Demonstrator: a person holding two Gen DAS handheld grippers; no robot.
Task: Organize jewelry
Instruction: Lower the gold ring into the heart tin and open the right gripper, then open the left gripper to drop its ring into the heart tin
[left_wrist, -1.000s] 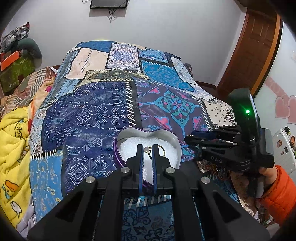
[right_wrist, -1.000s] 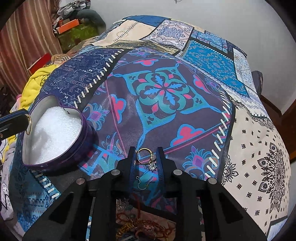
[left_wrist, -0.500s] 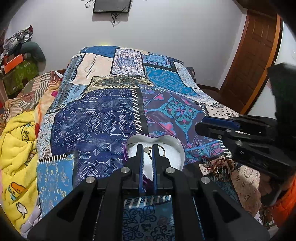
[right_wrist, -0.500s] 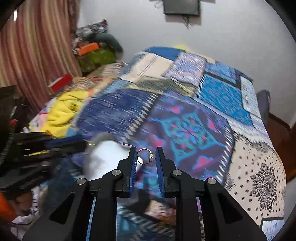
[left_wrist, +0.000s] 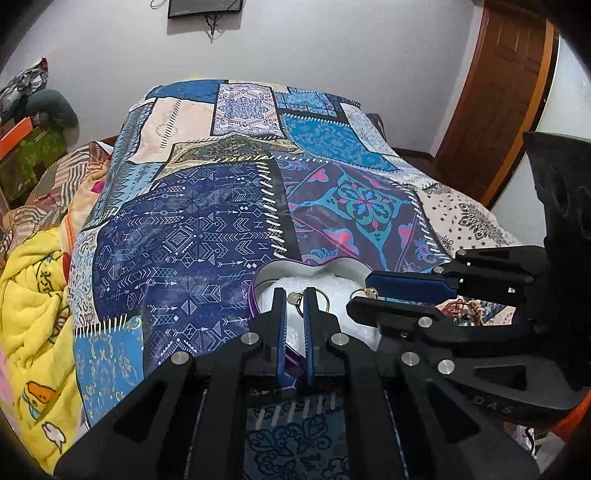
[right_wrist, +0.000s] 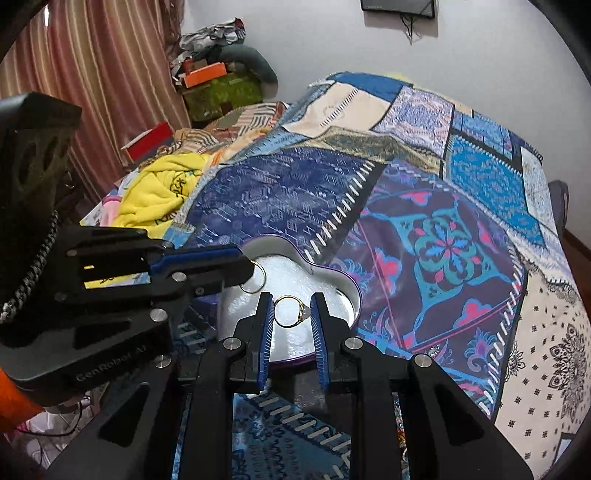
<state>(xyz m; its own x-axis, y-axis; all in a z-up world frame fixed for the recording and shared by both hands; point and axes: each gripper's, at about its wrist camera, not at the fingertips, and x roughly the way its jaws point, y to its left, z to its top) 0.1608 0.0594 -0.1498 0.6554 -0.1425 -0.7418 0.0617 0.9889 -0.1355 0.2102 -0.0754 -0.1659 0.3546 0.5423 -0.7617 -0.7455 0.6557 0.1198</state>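
Observation:
A purple heart-shaped tin (left_wrist: 255, 286) (right_wrist: 354, 291) with white foam lining sits on the patchwork bedspread. My left gripper (left_wrist: 294, 295) is shut on a gold ring (left_wrist: 322, 297) and holds it over the tin; it enters the right wrist view from the left (right_wrist: 243, 269) with its ring (right_wrist: 255, 282). My right gripper (right_wrist: 292, 312) is shut on a second gold ring with a pale stone (right_wrist: 290, 312), also over the tin. In the left wrist view it comes in from the right (left_wrist: 360, 297).
A heap of loose jewelry (left_wrist: 463, 308) lies on the bedspread right of the tin. A yellow blanket (left_wrist: 33, 295) is bunched at the bed's left edge. Curtains and cluttered boxes (right_wrist: 218, 88) stand beyond the bed; a wooden door (left_wrist: 506, 85) is at the far right.
My right gripper has swung left with its ring, from over the jewelry heap to over the tin, beside my left gripper. My left gripper has stayed over the tin with its ring.

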